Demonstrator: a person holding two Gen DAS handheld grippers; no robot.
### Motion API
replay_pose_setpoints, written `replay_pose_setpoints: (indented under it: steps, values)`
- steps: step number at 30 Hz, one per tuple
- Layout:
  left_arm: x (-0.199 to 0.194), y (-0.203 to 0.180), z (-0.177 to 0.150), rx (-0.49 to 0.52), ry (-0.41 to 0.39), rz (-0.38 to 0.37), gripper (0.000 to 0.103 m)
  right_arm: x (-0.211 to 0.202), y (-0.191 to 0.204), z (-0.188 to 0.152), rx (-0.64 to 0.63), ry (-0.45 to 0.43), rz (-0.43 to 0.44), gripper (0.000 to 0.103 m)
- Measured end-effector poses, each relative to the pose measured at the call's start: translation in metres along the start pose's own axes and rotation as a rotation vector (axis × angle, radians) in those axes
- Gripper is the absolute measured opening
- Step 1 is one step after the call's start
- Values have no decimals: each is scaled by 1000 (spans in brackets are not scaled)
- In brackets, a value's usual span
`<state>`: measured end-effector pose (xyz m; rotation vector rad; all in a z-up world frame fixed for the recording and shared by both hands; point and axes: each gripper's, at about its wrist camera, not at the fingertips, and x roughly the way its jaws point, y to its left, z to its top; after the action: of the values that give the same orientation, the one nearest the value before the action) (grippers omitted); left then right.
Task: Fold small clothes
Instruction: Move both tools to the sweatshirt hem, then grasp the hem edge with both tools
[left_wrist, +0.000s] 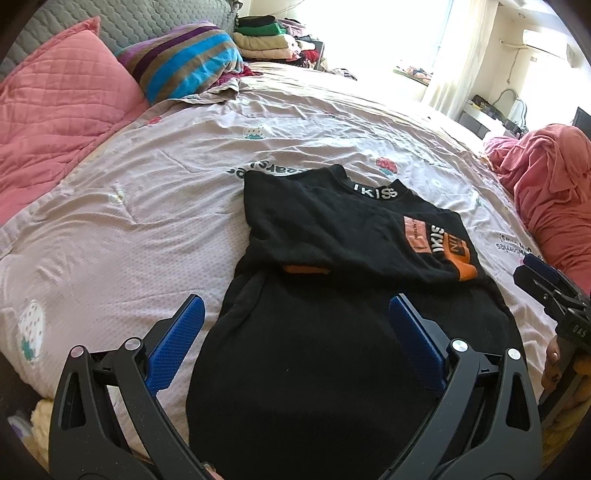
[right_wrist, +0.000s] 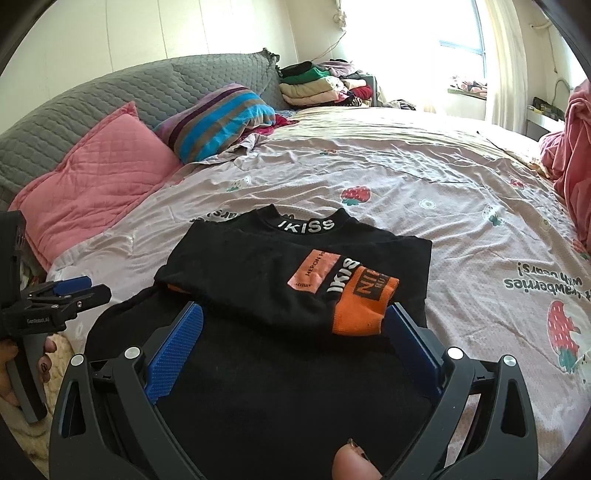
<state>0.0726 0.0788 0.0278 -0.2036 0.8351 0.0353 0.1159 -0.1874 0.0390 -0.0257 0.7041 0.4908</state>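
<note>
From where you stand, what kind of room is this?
Most likely a home bedroom: a bed with a strawberry-print cover, a pink pillow against a grey padded headboard, and folded clothes stacked beyond.

A: Black top (left_wrist: 332, 229) is showing orange and pink patches, white lettering, just ahead of blue-padded left gripper (left_wrist: 295, 314).
B: Bedsheet (right_wrist: 424, 177) is looking pale pink, strawberry print. Pillow (right_wrist: 99, 173) far left is showing pink quilting.

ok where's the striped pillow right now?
The striped pillow is at the far left of the bed in both views, against the grey headboard, between the pink pillow and the stack of folded clothes.
</note>
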Motion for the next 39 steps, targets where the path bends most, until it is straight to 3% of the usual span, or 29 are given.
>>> replay_pose_setpoints:
  steps: [21,39]
  values:
    - [-15,19,-42,-14,49,49,93,-20,3,-38,-12,63,-6,98]
    - [-29,54,-81,-85,82,90,93,-22,8,-65,-29,123,7,98]
